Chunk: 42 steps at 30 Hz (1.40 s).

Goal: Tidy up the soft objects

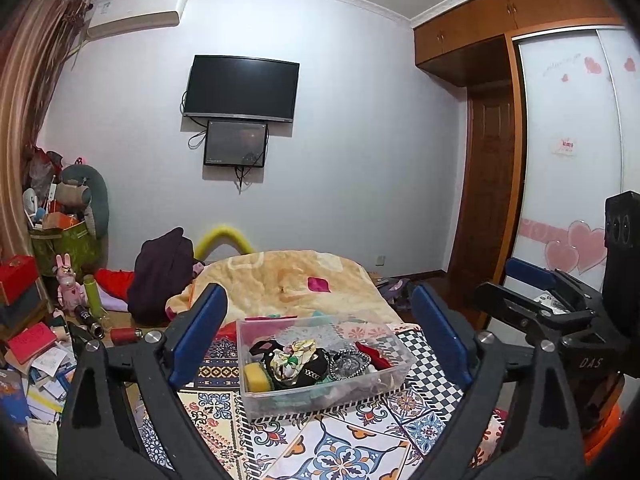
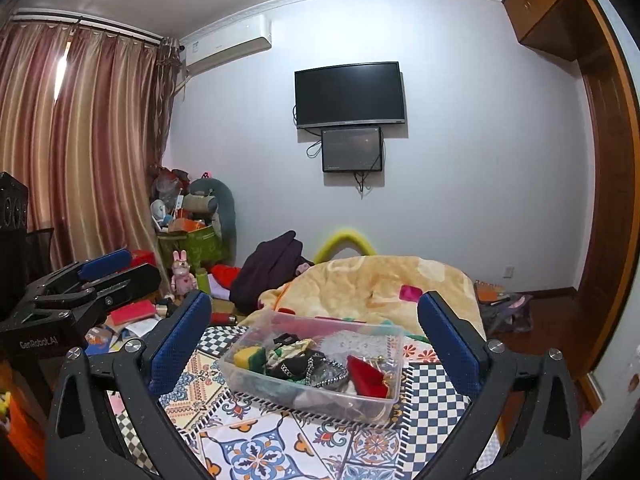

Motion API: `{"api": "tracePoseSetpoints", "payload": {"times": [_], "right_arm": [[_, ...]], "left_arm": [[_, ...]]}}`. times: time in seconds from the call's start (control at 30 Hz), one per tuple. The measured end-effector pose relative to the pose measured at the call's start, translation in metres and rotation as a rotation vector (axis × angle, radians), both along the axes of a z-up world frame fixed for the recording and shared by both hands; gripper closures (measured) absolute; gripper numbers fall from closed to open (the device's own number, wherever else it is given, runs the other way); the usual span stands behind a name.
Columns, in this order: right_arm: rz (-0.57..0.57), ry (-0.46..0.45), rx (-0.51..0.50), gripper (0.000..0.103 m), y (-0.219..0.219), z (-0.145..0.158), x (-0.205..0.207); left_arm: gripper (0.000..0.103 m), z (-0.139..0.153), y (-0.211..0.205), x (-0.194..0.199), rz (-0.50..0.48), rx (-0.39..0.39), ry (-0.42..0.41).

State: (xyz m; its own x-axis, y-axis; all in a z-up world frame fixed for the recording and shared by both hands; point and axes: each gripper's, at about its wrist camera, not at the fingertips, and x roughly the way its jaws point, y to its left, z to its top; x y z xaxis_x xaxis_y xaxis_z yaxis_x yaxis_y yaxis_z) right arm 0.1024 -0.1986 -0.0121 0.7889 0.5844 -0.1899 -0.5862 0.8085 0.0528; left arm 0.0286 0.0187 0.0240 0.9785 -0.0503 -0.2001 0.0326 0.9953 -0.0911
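The right gripper (image 2: 314, 338) is hovering, fingers spread wide, near the clear bin (image 2: 256, 378) holding soft items.

The clear plastic bin (image 1: 320, 364) sits on the patterned table (image 1: 344, 448) with its top uncovered, so access from above is free. Bare patterned cloth lies in front of it and to both sides. Just behind the bin, the heaped yellow blanket (image 1: 288, 280) blocks a path from the far side. The left gripper (image 1: 320, 344) and right gripper (image 2: 316, 344) both hover spread wide, apart from the bin
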Motion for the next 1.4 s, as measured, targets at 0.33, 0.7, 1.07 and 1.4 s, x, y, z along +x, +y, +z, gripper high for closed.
{"api": "tracePoseSetpoints", "payload": {"times": [0.33, 0.7, 1.07, 1.4], "right_arm": [[-0.003, 0.003, 0.004, 0.000, -0.0012, -0.0006, 0.0005], [-0.010, 0.006, 0.013, 0.000, -0.0055, 0.0000, -0.0012], [-0.020, 0.005, 0.010, 0.000, -0.0059, 0.0013, -0.0013], [-0.021, 0.006, 0.009, 0.000, -0.0065, 0.0005, -0.0004]], "left_arm": [[0.005, -0.0011, -0.0029, -0.0018, 0.002, 0.014, -0.003], [0.000, -0.0014, -0.0042, -0.0009, -0.003, 0.014, 0.002], [0.000, -0.0026, -0.0007, 0.0002, -0.005, 0.002, 0.013], [0.000, -0.0036, -0.0025, 0.0016, -0.012, 0.009, 0.018]]}}
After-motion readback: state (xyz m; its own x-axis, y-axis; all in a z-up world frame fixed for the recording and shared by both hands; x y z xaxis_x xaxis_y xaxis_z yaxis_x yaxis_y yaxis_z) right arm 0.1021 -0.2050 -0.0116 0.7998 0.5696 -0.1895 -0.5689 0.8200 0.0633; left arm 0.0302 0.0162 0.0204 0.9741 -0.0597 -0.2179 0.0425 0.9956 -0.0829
